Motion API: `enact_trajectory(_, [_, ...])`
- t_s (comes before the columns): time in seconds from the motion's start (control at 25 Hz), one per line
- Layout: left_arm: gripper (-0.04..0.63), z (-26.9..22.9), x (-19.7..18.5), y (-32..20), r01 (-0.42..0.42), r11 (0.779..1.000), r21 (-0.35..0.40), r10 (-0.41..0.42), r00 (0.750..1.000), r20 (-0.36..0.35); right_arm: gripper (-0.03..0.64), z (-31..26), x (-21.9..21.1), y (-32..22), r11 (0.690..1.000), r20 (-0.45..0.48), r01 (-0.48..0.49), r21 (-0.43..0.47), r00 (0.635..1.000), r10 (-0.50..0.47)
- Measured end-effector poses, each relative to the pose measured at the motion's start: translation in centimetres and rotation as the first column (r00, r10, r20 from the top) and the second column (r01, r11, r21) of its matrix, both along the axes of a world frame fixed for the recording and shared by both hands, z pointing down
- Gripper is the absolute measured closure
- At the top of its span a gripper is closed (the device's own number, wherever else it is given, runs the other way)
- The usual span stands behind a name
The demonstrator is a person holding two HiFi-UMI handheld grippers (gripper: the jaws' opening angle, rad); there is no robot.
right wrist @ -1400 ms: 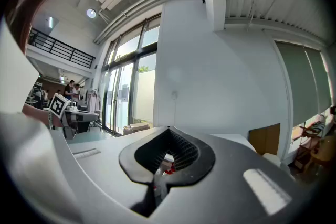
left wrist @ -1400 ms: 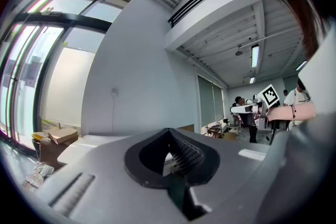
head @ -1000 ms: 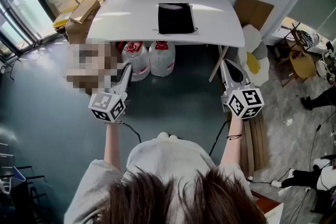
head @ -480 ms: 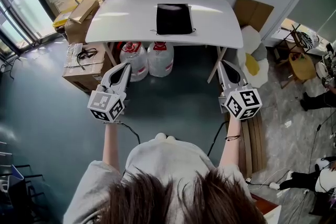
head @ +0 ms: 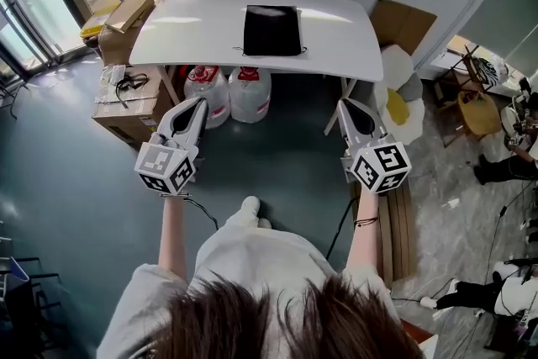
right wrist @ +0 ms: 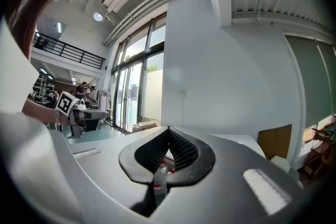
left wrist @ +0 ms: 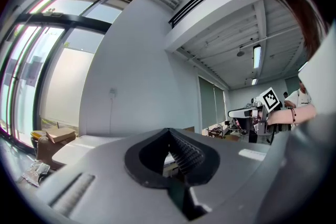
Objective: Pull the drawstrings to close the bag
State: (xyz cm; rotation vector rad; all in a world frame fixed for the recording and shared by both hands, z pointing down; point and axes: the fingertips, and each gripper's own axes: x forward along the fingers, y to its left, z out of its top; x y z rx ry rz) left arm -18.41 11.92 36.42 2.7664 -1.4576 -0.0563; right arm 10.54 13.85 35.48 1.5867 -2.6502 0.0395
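The left gripper is held with its jaws closed together, and nothing is seen between them. The right gripper is closed in the same way and is also empty. Both are kept level in the air and are pointed toward the white table, well apart from its near edge, one before each near corner. Near the middle of the table the black bag is laid flat, and it is touched by neither gripper. Thin drawstrings are seen at the edge of the bag that is nearest to the person. Under the table two large water bottles are stood side by side. A cardboard box is placed on the floor just left of the table, and a brown sheet of cardboard is seen beside the right end of the table.
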Motion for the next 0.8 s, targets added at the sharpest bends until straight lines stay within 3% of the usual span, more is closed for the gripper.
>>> enact_trajectory(0.4, [0.600, 1.5, 0.0, -4.1, 0.006, 1.000, -0.022, -0.006, 1.000, 0.003, 0.603, 1.1, 0.3, -4.6, 1.000, 0.016, -0.001, -0.015, 1.000, 0.002])
enact_trajectory(0.8, [0.600, 2.9, 0.1, -13.1, -0.014, 0.998, -0.057, 0.014, 1.000, -0.008, 0.603, 1.7, 0.5, -12.7, 0.999, -0.001, -0.018, -0.045, 1.000, 0.018])
